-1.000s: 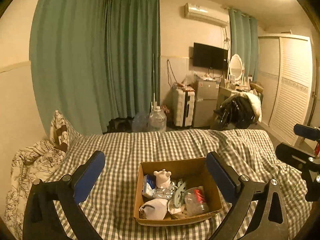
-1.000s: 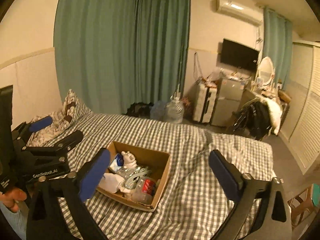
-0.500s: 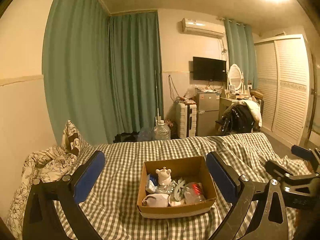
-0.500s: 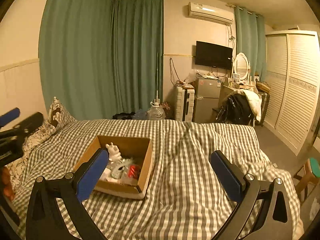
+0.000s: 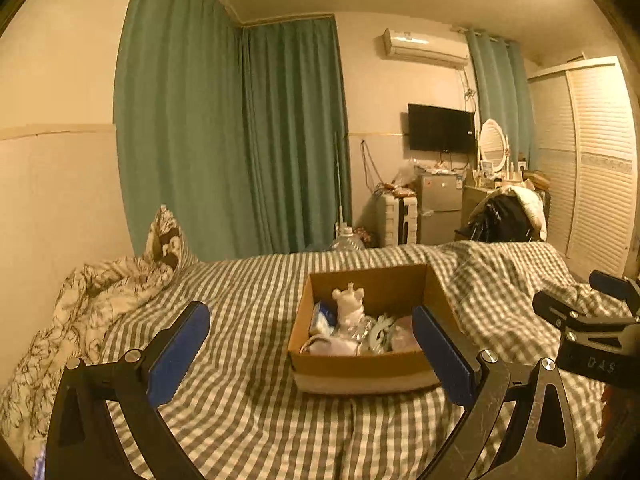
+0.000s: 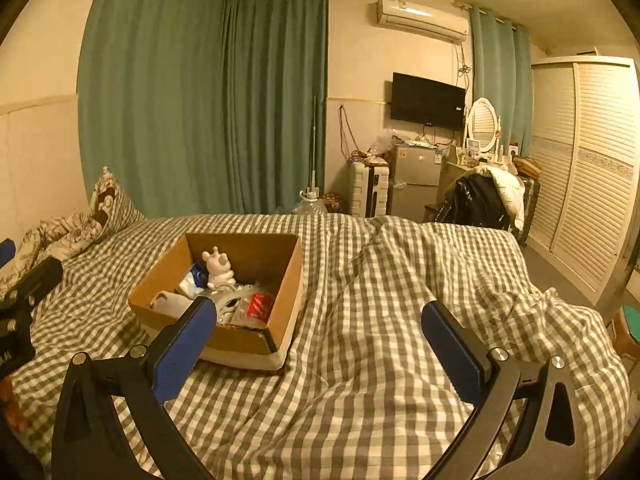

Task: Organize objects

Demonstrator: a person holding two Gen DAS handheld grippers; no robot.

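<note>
Open cardboard box [image 5: 362,364] resting flat on checked bedcover [image 5: 248,408], holding upright white figurine [image 5: 349,307], red-labelled item [image 6: 259,303], crumpled white bits.

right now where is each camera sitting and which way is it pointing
Left wrist: on the left hand-held gripper, low over the bed, facing the cardboard box and far wall; its open fingers and the right hand-held gripper show.
Right wrist: on the right hand-held gripper, facing the bed with the box to its left; its open fingers and the left hand-held gripper's edge show.
Shared: box, white figurine, curtains, television.
</note>
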